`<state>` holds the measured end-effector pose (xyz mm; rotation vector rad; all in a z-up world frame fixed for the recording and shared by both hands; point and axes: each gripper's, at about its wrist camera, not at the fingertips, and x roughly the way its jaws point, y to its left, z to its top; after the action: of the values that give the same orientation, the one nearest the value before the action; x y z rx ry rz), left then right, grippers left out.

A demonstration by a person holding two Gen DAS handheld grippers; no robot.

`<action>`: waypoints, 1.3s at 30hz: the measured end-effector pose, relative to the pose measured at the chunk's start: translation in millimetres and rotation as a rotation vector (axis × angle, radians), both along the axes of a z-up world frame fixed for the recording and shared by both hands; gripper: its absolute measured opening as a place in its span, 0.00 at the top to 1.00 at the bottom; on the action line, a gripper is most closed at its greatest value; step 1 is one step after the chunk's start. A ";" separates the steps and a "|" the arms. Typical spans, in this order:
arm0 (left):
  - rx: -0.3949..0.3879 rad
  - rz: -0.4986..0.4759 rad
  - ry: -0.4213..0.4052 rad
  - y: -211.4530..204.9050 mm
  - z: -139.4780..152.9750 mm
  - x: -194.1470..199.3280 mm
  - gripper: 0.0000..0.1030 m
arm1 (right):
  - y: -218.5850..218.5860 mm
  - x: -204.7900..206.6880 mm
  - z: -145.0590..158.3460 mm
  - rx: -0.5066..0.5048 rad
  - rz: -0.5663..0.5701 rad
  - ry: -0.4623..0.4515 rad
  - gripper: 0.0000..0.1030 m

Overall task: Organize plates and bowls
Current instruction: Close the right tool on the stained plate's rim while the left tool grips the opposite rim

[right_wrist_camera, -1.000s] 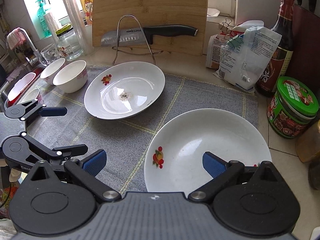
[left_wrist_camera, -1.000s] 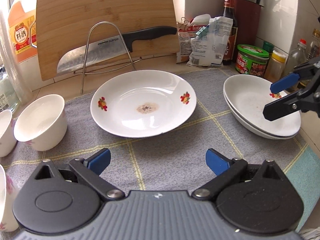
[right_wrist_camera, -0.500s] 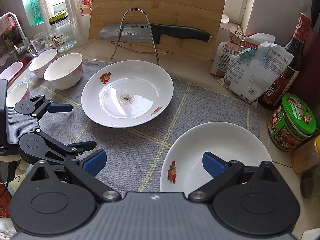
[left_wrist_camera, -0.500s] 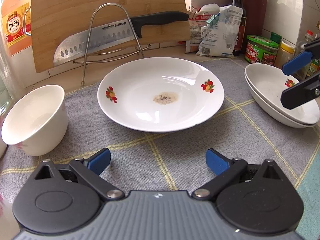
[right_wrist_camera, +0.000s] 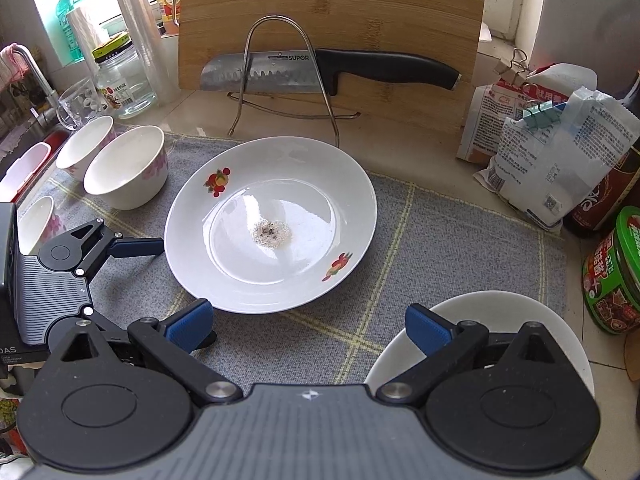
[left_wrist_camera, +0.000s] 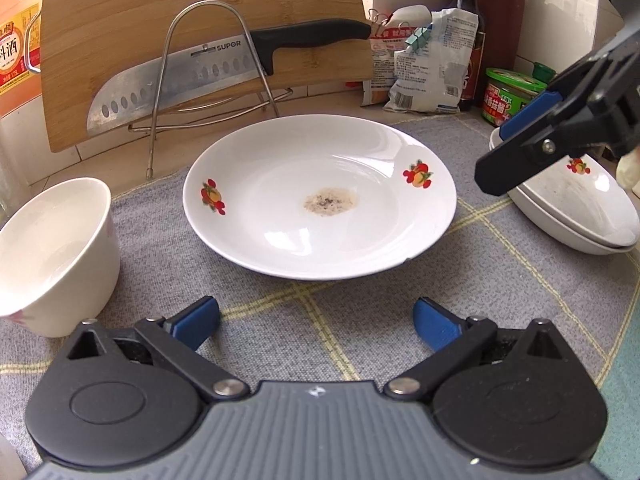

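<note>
Left wrist view: left gripper (left_wrist_camera: 316, 320) jaws spread wide, nothing between them, low over the grey mat (left_wrist_camera: 280, 320) and just short of the near rim of the lone plate (left_wrist_camera: 320, 196). That plate lies flat mid-mat, a speckled residue patch at its centre. A white bowl (left_wrist_camera: 52, 252) stands on the mat at left. At right a stack of two plates (left_wrist_camera: 576, 216) sits near the mat's edge; the right gripper (left_wrist_camera: 516, 152) hangs over it, fingers apart, holding nothing. Knife (left_wrist_camera: 224, 72) and cutting board (left_wrist_camera: 200, 20) behind, well clear of the work.

Right wrist view: right gripper jaws open and empty, raised above the stack, whose rim shows just below its right finger. Lone plate lies ahead, between the two grippers; left gripper's upper finger nearly reaches the plate's left rim, contact not certain. Three bowls sit at the mat's left end.

Judgement: step in hand is the approach to the lone plate, likely bound for the stack. Next move calls for one finger slid under the low rim, the other over it, a firm close, then a level carry: glazed, shallow, apt to slip
</note>
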<state>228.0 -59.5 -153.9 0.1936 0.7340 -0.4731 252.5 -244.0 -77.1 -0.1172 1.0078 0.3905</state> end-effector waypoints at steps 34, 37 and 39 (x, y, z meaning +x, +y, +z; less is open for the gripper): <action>-0.033 -0.066 -0.061 -4.0 -6.0 23.3 0.00 | 16.5 129.3 -50.5 0.081 0.180 0.210 0.00; -0.032 -0.065 -0.060 -4.6 -5.8 23.7 0.00 | 18.3 139.9 -50.5 0.112 0.192 0.219 0.00; -0.032 -0.065 -0.060 -4.7 -5.9 23.7 0.00 | 19.5 146.6 -50.4 0.126 0.200 0.225 0.00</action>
<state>251.7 -64.2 -159.8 0.2013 0.6623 -0.5382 399.1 -224.4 -127.6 -0.0612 1.1940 0.6598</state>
